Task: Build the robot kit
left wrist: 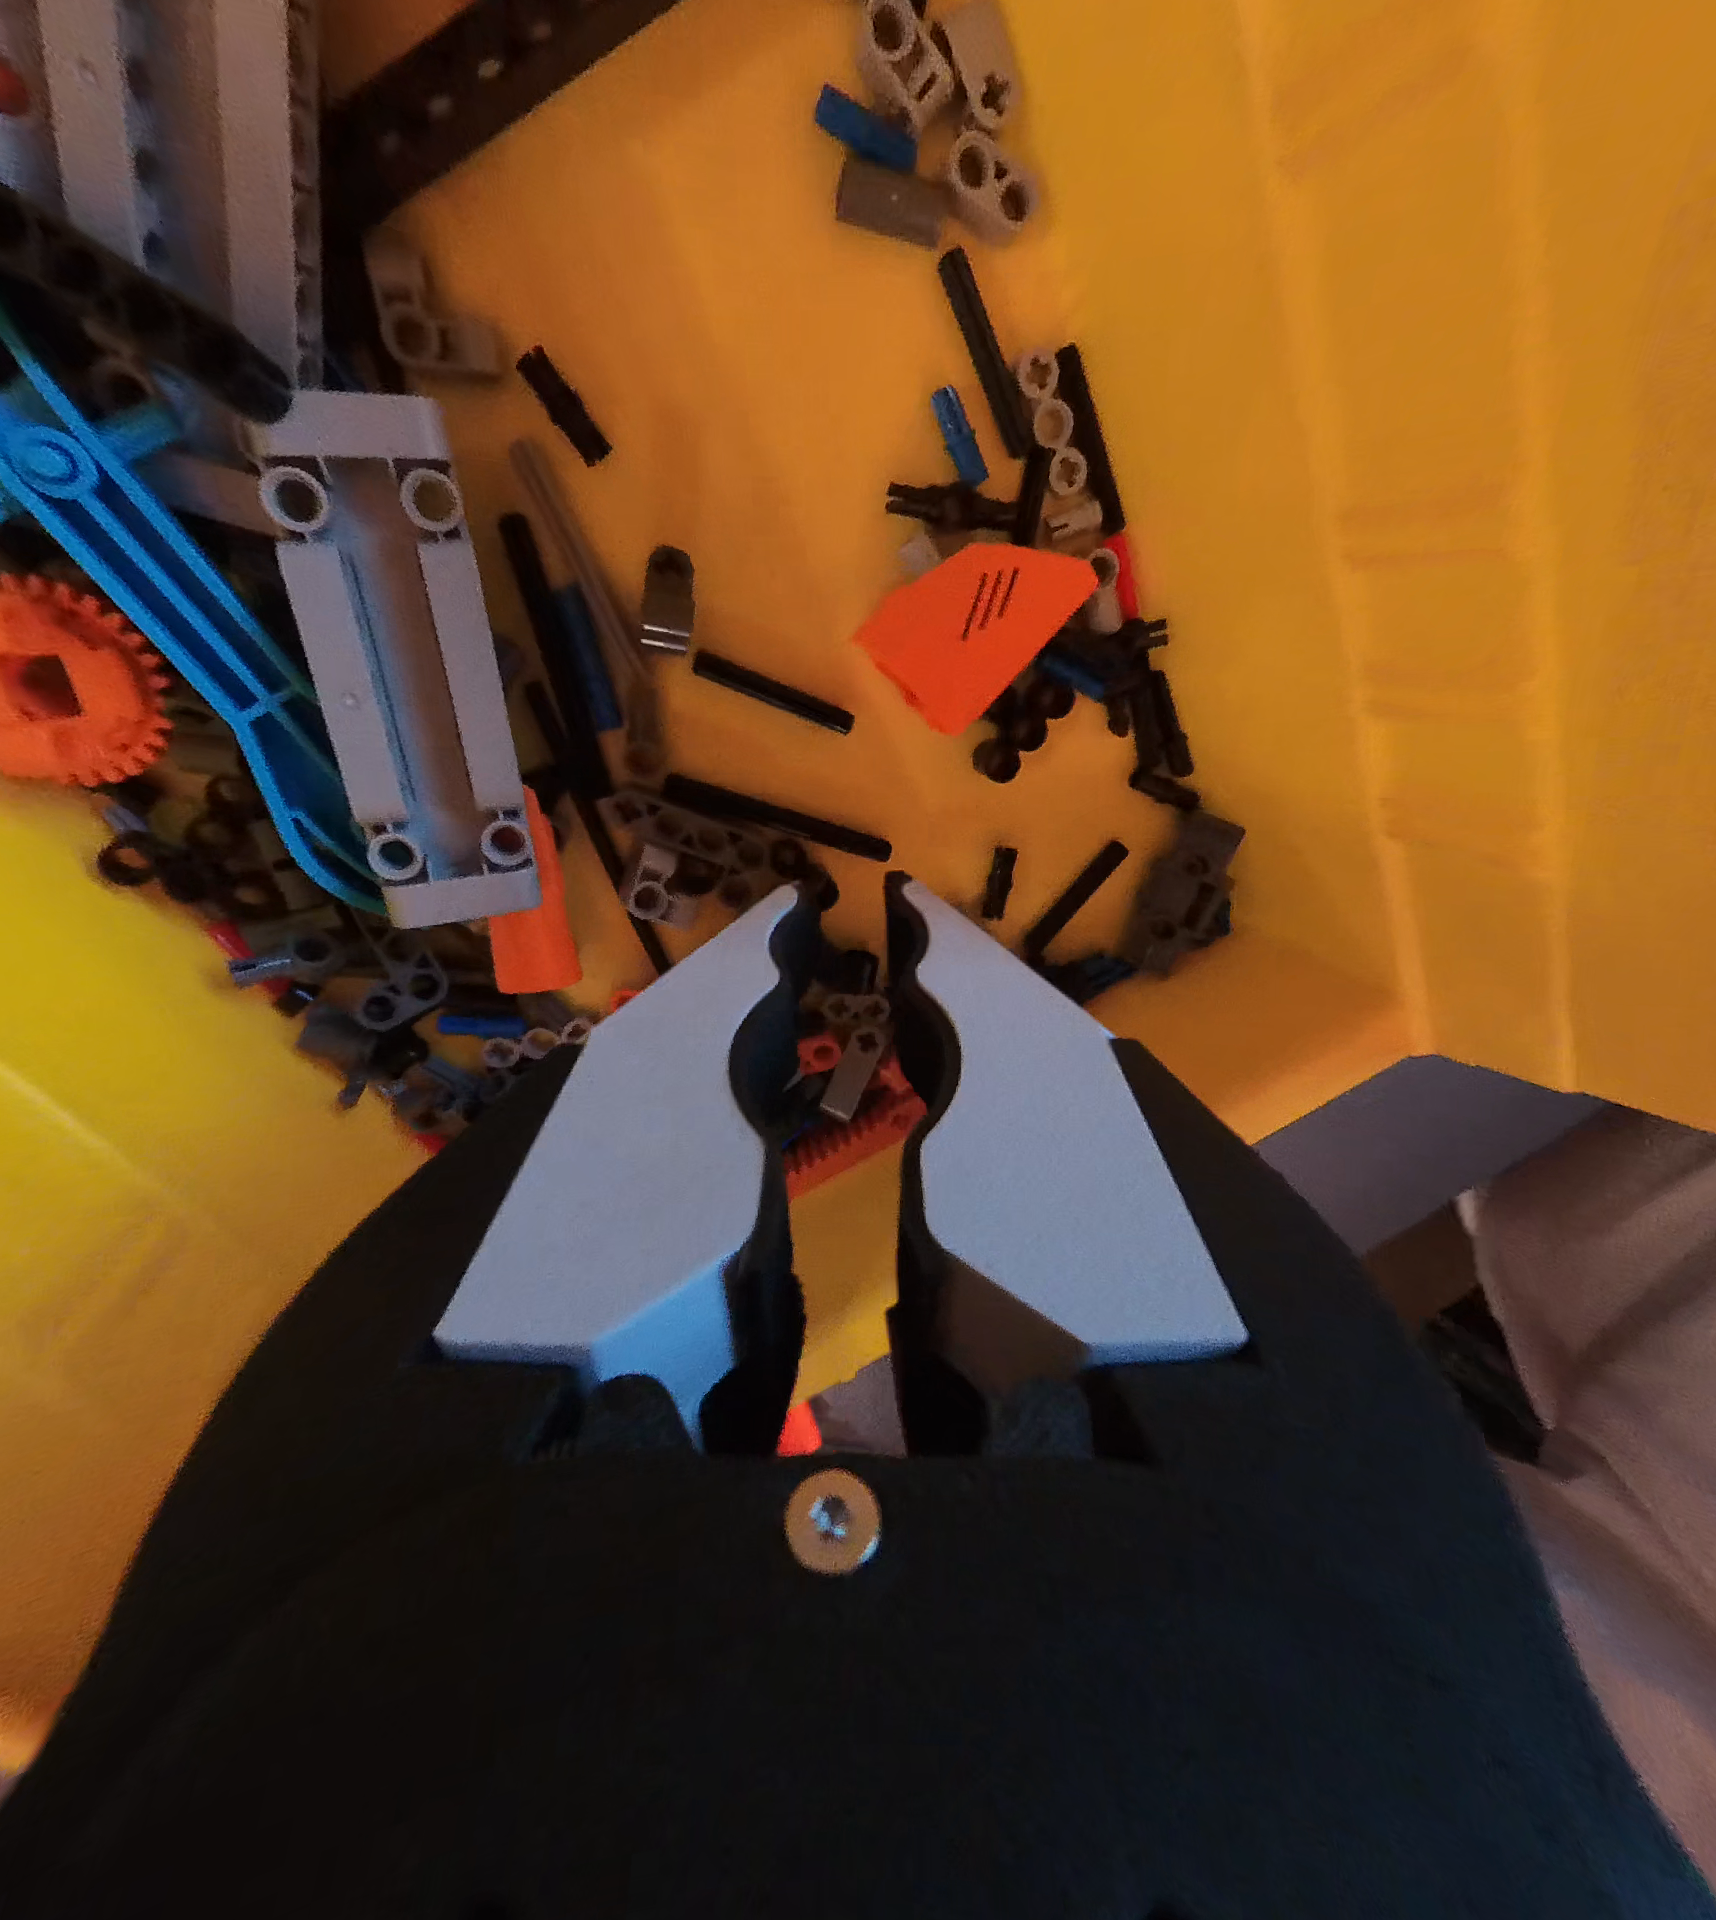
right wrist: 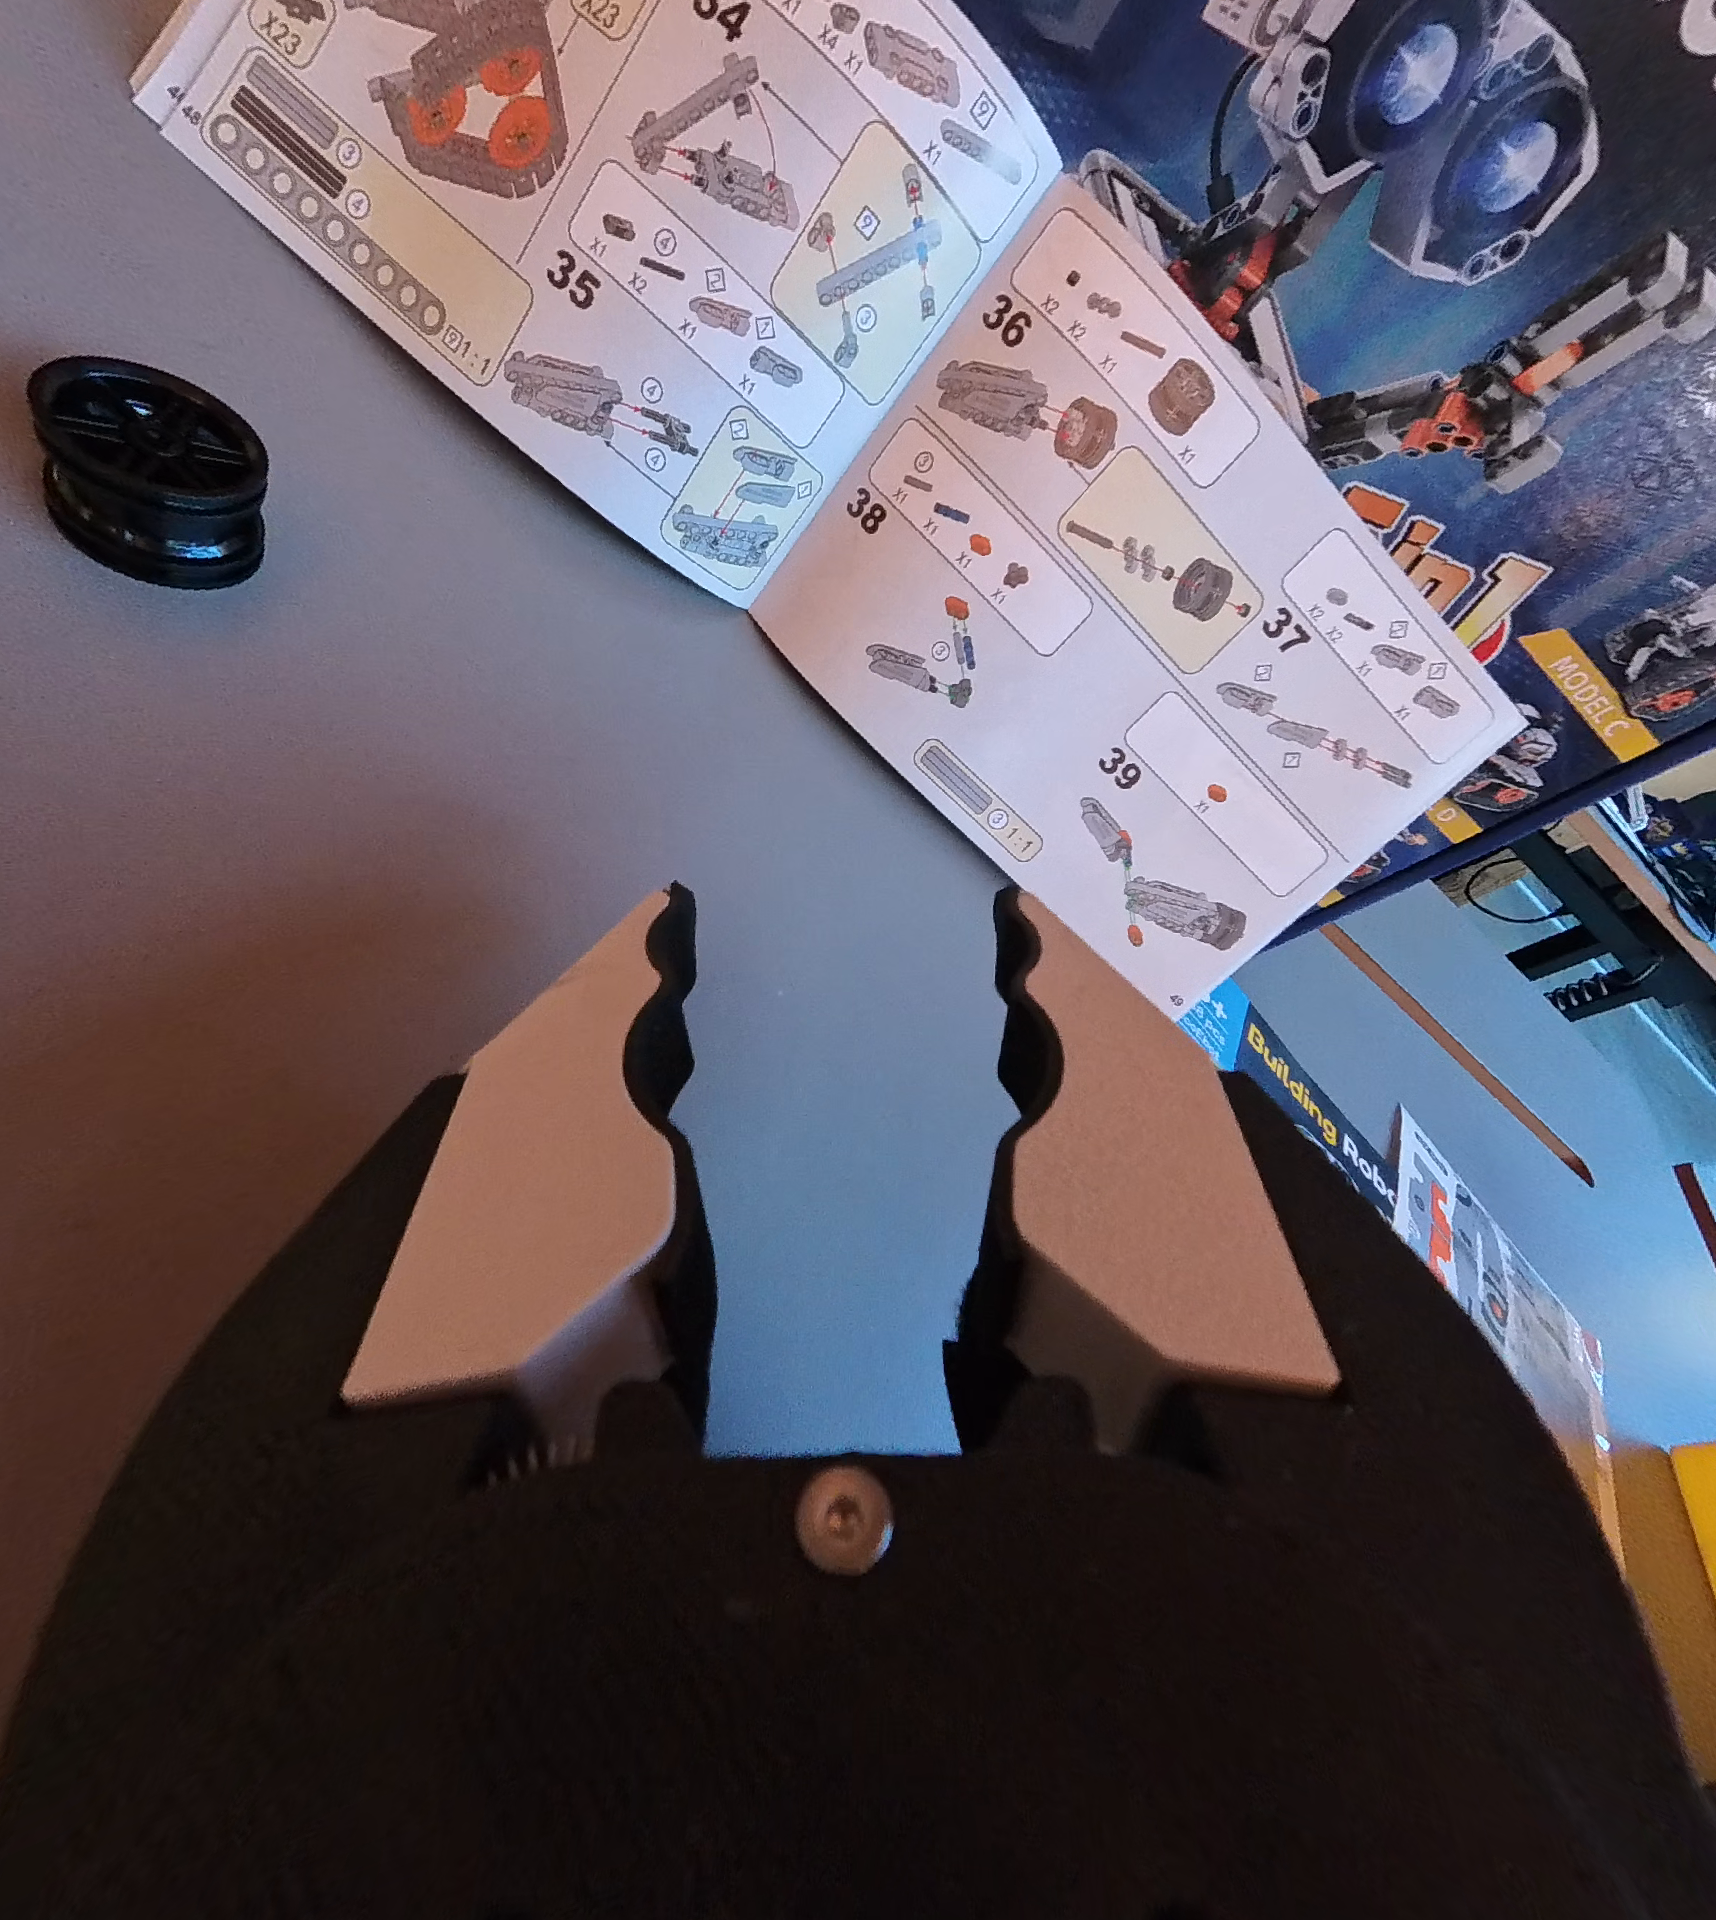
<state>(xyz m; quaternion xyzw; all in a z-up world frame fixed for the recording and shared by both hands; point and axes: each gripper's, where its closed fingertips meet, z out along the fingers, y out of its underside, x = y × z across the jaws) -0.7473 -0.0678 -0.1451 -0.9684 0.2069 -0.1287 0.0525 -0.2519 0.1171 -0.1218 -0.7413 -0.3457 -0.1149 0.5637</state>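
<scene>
My left gripper (left wrist: 854, 891) hangs over a yellow bin (left wrist: 1456, 520) of small building parts. Its jaws stand only a little apart with nothing between them. Seen through the gap, a red toothed rack (left wrist: 849, 1138) and small grey connectors lie below. An orange panel (left wrist: 979, 634) lies ahead to the right, a long grey panel (left wrist: 397, 665) to the left. My right gripper (right wrist: 843, 899) is open and empty above a grey table (right wrist: 418, 779). It is just short of an open instruction booklet (right wrist: 833, 416).
An orange gear (left wrist: 38, 681), a blue curved frame (left wrist: 106, 520) and a part-built grey and black assembly (left wrist: 137, 156) fill the bin's left side. A black wheel rim (right wrist: 153, 473) lies on the table at the left. A printed set box (right wrist: 1508, 312) lies under the booklet. Across from one pair of fingers to the other is roughly 55 cm. The black wheel rim (right wrist: 153, 473) is about 11 cm from my right fingertips and 40 cm from my left.
</scene>
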